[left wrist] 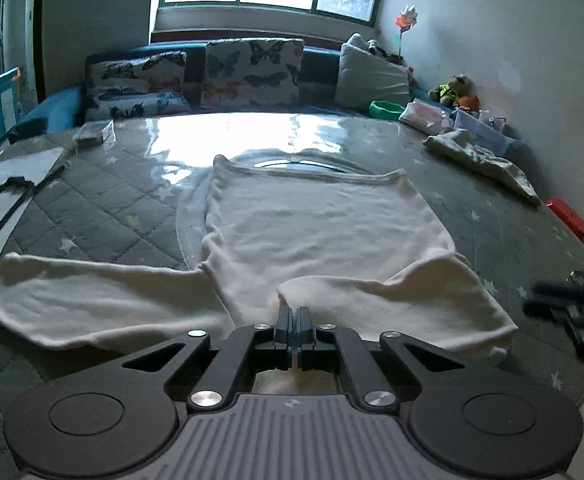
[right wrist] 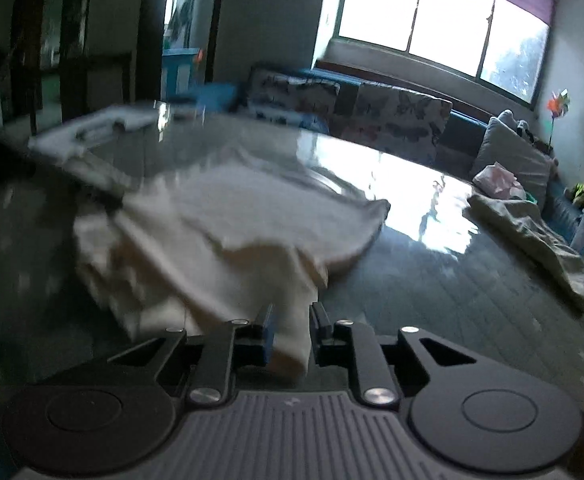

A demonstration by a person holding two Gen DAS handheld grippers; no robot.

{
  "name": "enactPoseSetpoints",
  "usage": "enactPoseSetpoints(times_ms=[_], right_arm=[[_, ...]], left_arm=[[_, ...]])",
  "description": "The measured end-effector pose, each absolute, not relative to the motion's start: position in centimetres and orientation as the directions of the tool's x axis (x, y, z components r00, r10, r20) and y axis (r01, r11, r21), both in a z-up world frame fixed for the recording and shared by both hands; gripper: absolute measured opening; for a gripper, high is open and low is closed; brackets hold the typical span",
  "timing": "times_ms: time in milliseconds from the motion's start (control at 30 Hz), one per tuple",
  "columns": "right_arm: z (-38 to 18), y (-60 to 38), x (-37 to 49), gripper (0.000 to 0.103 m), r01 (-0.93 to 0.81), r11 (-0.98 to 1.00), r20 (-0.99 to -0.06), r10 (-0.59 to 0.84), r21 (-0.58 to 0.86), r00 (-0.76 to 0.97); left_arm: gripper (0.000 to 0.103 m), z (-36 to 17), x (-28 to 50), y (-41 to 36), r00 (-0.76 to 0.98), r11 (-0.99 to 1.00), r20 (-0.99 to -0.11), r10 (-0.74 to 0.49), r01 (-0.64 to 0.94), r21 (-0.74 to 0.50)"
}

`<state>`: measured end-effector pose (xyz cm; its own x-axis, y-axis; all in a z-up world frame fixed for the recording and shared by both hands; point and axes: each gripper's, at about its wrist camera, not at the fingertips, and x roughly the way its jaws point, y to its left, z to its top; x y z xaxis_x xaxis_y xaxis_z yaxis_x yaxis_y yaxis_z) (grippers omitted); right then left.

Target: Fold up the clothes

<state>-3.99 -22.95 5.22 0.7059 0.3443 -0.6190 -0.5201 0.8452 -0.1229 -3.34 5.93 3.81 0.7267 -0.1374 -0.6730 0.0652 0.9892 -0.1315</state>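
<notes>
A white long-sleeved garment [left wrist: 315, 232] lies flat on the grey quilted table [left wrist: 104, 204], with one sleeve spread to the left and the other folded in at the right. My left gripper [left wrist: 297, 320] is shut at the garment's near edge; whether it pinches cloth is hidden. In the blurred right wrist view the same white garment [right wrist: 228, 220] lies ahead, and my right gripper [right wrist: 292, 332] is open with a fold of its near edge between the fingers. The right gripper also shows in the left wrist view [left wrist: 571, 308] at the far right, blurred.
A pale crumpled cloth [left wrist: 483, 160] lies at the table's right, beside a clear bin [left wrist: 479, 128] and a red box [left wrist: 569, 216]. A black frame on white paper [left wrist: 0, 204] lies at the left. A sofa with butterfly pillows [left wrist: 252, 72] stands behind the table.
</notes>
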Motion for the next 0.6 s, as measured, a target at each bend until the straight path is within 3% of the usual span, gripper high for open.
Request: enactPoseSetpoints(times_ms=[267, 600], right_arm=[[3.8, -22.7, 3.6, 0.016, -0.471, 0.882, -0.667, 0.356, 0.008, 0.654], [2.5, -20.8, 5.2, 0.016, -0.622, 0.777, -0.686, 0.399, -0.099, 0.608]], left_arm=[[0.002, 3.3, -3.0, 6.2, 0.715, 0.989, -0.686, -0.135, 0.061, -0.132], [0.002, 2.5, -2.1, 5.9, 0.700, 0.990, -0.701, -0.131, 0.061, -0.124]])
